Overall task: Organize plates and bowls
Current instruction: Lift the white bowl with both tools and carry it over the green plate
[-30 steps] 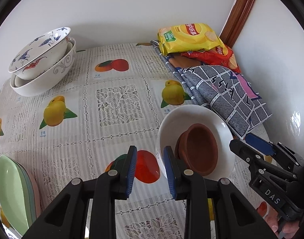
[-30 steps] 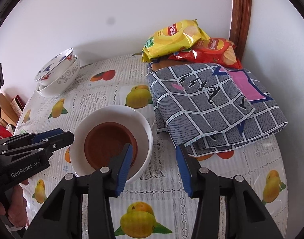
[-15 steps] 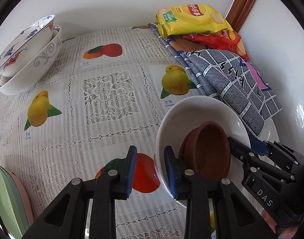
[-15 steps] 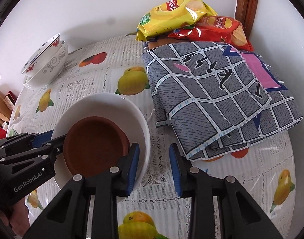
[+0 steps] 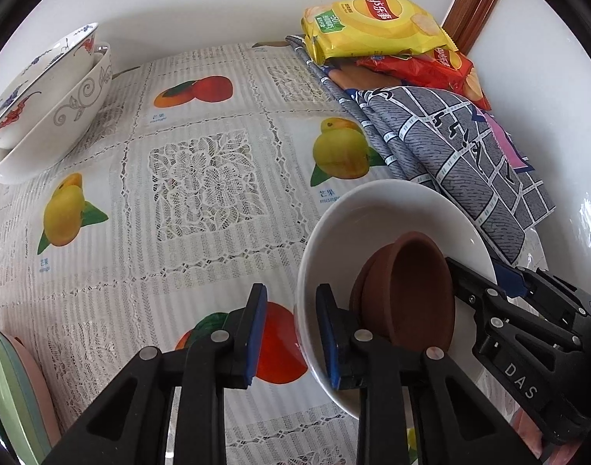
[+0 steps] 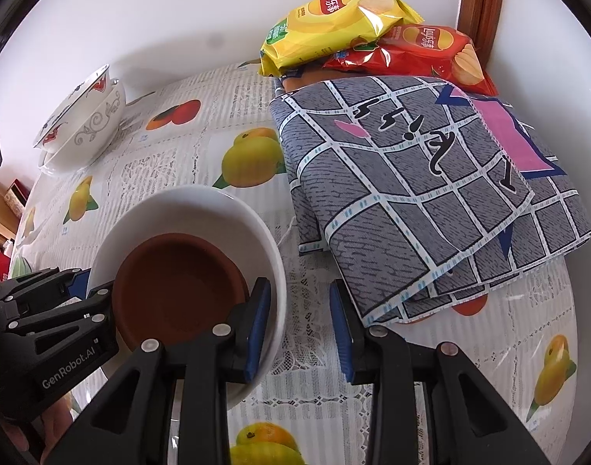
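A white bowl (image 5: pixel 373 217) (image 6: pixel 187 209) sits on the fruit-print tablecloth with a brown clay dish (image 5: pixel 408 283) (image 6: pixel 179 283) inside it. My left gripper (image 5: pixel 291 333) straddles the bowl's left rim. One pad is inside the bowl, the other outside, and a gap still shows as its jaws are closing. My right gripper (image 6: pixel 299 325) straddles the opposite rim, its left pad inside near the brown dish and its right pad well clear outside. Each gripper also shows in the other's view: the right gripper (image 5: pixel 489 283) and the left gripper (image 6: pixel 74 286).
Two stacked patterned bowls (image 5: pixel 43 108) (image 6: pixel 82 128) stand at the far left by the wall. Green and pink plates (image 5: pixel 8 387) lie at the near left edge. A folded grey checked cloth (image 6: pixel 412 178) and chip bags (image 6: pixel 334 11) fill the right side.
Both grippers have come down closer to the white bowl and their jaws have narrowed. The bowl's rim now sits deeper between each pair of pads.
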